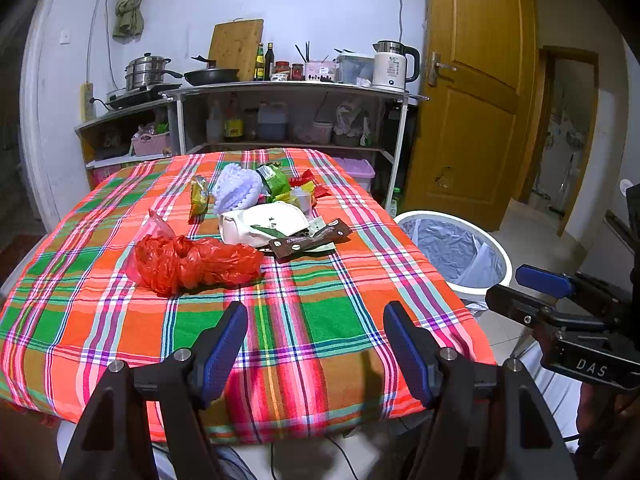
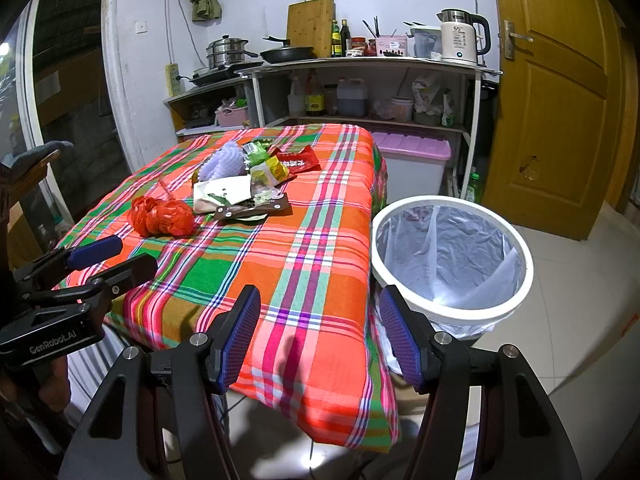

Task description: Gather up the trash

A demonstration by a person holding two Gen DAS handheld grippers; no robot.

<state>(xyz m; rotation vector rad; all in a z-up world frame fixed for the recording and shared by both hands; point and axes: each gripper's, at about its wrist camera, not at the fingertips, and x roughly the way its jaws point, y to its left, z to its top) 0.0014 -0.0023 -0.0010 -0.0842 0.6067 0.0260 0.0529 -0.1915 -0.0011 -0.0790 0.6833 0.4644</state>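
Note:
Trash lies in a heap at the middle of the plaid-covered table: a crumpled red plastic bag, a white pouch, a brown wrapper, white foam netting, a yellow snack packet and green and red wrappers. A white bin with a plastic liner stands on the floor right of the table. My left gripper is open above the table's near edge, holding nothing. My right gripper is open over the table's near right corner, beside the bin.
A shelf unit behind the table carries pots, a pan, bottles and a kettle. A purple-lidded storage box sits under it. A wooden door stands to the right. Tiled floor surrounds the bin.

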